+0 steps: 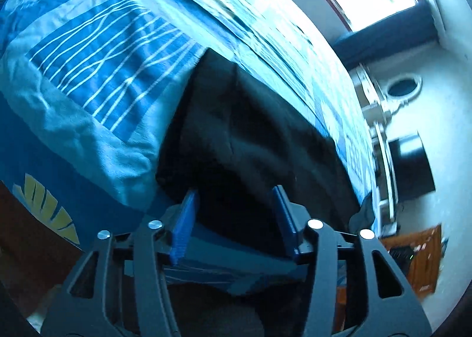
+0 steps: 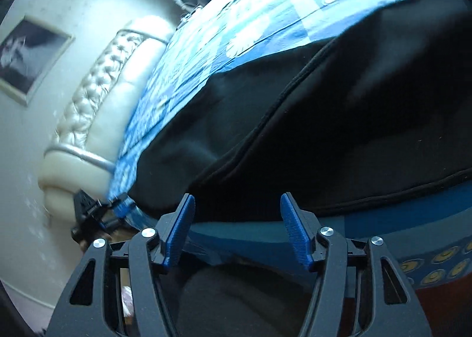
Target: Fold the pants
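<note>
While spread on bed (image 1: 88,77) | black pants (image 2: 324,116): soft, limp | best pinched at hem | left hand-held gripper (image 1: 234,198), right hand-held gripper (image 2: 237,204): wide, empty.

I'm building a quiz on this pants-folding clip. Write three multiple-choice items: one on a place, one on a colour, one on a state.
1. Where do the pants lie?
A. On the patterned bedspread
B. On a chair
C. On the floor

2. What colour are the pads on the fingers of each claw?
A. Red
B. Blue
C. White

3. How does the right claw stand?
A. Shut on the pants
B. Shut on nothing
C. Open, with nothing between its fingers

Key:
1 A, the dark cloth spreads over the blue bedspread in both views.
2 B, both wrist views show ribbed blue pads, as on the left claw.
3 C, a wide gap shows between the fingers, near the hem of the pants, which they do not grip.
</note>
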`<state>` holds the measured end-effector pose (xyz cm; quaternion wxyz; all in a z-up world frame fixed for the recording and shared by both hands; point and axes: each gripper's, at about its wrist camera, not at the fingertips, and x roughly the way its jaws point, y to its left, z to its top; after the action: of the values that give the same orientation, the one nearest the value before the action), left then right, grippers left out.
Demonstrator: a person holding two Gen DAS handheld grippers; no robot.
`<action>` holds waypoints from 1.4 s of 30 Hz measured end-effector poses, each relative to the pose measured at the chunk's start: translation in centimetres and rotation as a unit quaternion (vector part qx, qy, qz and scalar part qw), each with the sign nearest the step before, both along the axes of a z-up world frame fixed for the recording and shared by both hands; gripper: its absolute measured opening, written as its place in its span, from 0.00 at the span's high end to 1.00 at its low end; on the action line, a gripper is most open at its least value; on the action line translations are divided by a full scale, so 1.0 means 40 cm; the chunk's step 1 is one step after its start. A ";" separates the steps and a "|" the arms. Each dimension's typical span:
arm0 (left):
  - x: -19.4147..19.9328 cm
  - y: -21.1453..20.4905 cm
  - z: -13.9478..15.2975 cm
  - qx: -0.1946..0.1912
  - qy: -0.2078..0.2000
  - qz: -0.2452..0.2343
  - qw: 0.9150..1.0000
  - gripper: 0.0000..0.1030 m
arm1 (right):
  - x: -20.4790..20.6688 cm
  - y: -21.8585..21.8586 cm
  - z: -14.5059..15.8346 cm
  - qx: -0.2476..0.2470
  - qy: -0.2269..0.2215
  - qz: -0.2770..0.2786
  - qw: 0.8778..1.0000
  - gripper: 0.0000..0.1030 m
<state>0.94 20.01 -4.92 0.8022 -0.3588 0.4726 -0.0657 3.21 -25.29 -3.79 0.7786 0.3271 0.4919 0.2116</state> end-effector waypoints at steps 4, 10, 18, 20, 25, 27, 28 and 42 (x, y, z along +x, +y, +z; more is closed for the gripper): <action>0.019 0.005 -0.012 0.000 0.013 0.018 1.000 0.48 | 0.025 0.009 -0.014 0.023 0.015 -0.027 0.999 0.36; 0.037 -0.026 -0.006 0.071 0.025 0.018 0.997 0.72 | 0.070 0.017 -0.011 -0.030 0.020 -0.054 0.998 0.68; 0.004 -0.040 -0.002 0.142 0.018 -0.004 0.990 0.85 | 0.038 -0.028 -0.014 -0.124 -0.006 -0.037 0.992 0.94; 0.000 -0.037 -0.034 0.140 0.025 -0.010 0.990 0.84 | 0.034 -0.063 -0.053 -0.113 0.011 -0.032 0.993 0.94; -0.014 -0.025 0.005 0.149 0.006 -0.024 0.989 0.72 | 0.014 -0.172 0.012 -0.061 -0.005 -0.072 0.996 0.59; -0.035 -0.021 0.030 0.178 -0.005 -0.018 0.984 0.44 | 0.026 -0.239 0.073 -0.082 -0.034 -0.114 0.990 0.40; -0.047 -0.019 0.039 0.185 -0.012 -0.015 0.982 0.43 | 0.040 -0.276 0.098 -0.094 -0.044 -0.131 0.986 0.40; -0.034 -0.043 0.009 0.188 0.029 0.004 0.982 0.32 | 0.513 -0.640 0.017 -0.302 0.153 -0.312 0.887 0.40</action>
<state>-0.43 18.30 -4.54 0.8415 -0.2050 0.4984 0.0379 23.75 -50.90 -3.11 0.7805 0.2412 0.5176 -0.2542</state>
